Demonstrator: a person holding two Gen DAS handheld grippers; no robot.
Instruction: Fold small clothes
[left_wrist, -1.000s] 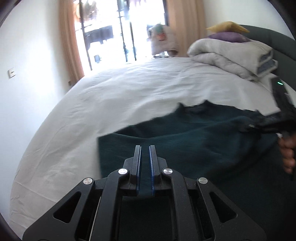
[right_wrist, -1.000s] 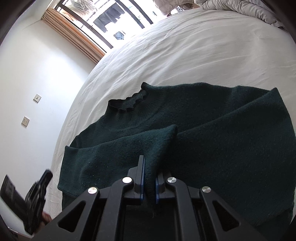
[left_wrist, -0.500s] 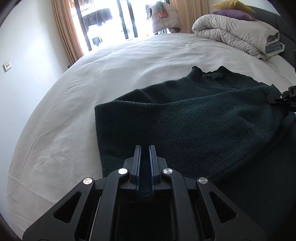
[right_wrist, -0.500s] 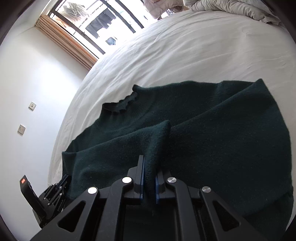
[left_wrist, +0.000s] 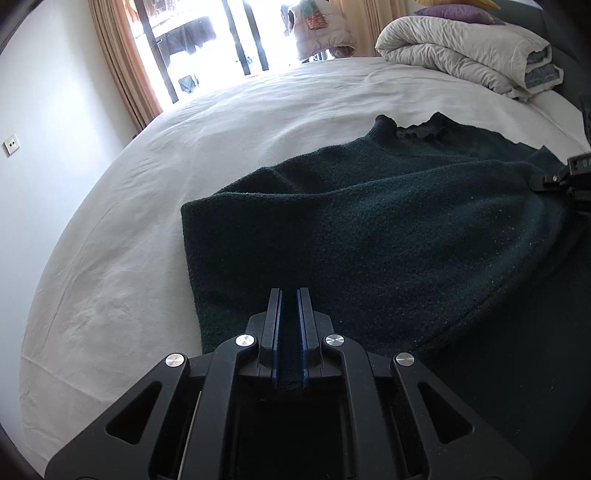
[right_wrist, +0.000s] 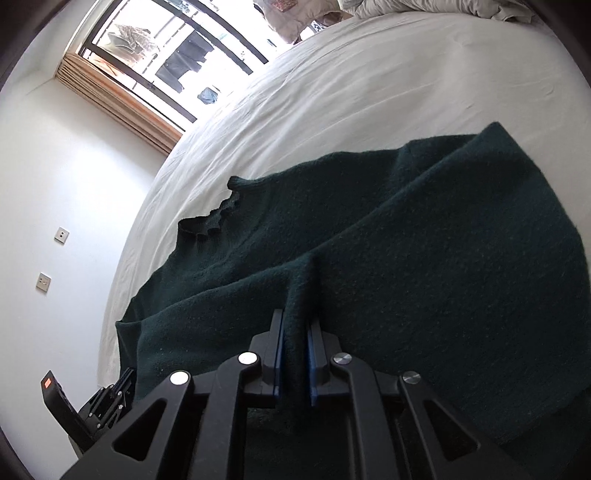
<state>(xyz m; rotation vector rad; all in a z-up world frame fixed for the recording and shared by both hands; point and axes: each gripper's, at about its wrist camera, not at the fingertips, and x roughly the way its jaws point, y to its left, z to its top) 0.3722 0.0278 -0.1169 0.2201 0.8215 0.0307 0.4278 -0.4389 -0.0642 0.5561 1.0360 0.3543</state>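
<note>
A dark green knit sweater (left_wrist: 406, 229) lies on the white bed, its frilled collar (left_wrist: 417, 129) toward the far side. The near part is doubled over the body. My left gripper (left_wrist: 289, 295) is shut on a pinch of the knit at the sweater's near left edge, low over the bed. In the right wrist view the sweater (right_wrist: 406, 240) rises in a ridge into my right gripper (right_wrist: 295, 317). Its jaws are opening, with the fold of knit still pressed between the blue pads. Each gripper shows at the edge of the other's view: right gripper (left_wrist: 565, 177), left gripper (right_wrist: 107, 402).
The white sheet (left_wrist: 258, 118) spreads left of and beyond the sweater. A folded grey duvet (left_wrist: 461, 48) with pillows on top sits at the far right. A bright window with curtains (left_wrist: 207, 33) and a white wall close the far and left sides.
My left gripper has sunk toward the bed with the knit, so the lifted cloth now lies lower and flatter. The right gripper's jaws stand slightly wider apart around the fold.
</note>
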